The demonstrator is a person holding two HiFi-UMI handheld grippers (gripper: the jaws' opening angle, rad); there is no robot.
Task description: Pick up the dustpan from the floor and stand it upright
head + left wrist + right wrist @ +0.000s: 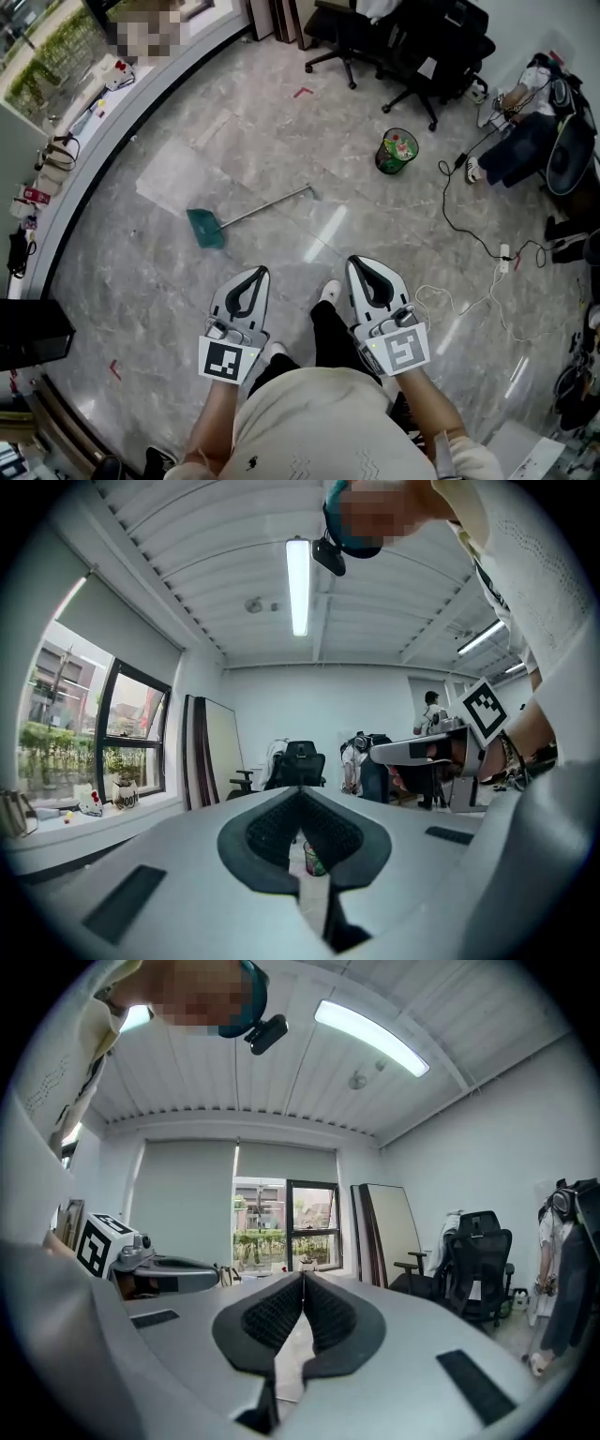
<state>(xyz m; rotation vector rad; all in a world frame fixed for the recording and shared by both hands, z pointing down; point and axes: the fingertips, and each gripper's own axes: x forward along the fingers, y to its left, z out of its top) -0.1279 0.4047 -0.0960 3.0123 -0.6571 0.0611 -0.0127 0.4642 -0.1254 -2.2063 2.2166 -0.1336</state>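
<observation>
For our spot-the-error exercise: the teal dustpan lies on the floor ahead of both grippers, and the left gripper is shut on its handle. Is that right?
Not quite. The left gripper is shut on nothing, well short of the dustpan and its handle, as the head view shows. The rest holds.

The dustpan (205,228) is coloured teal, its handle (263,207) silver; the floor (234,122) is marbled in grey, the bin (397,152) patterned green and red, the chairs (448,39) black.

Head view looks steeply down at the floor (281,141); both gripper views face level, sharing the black chair (302,761).
</observation>
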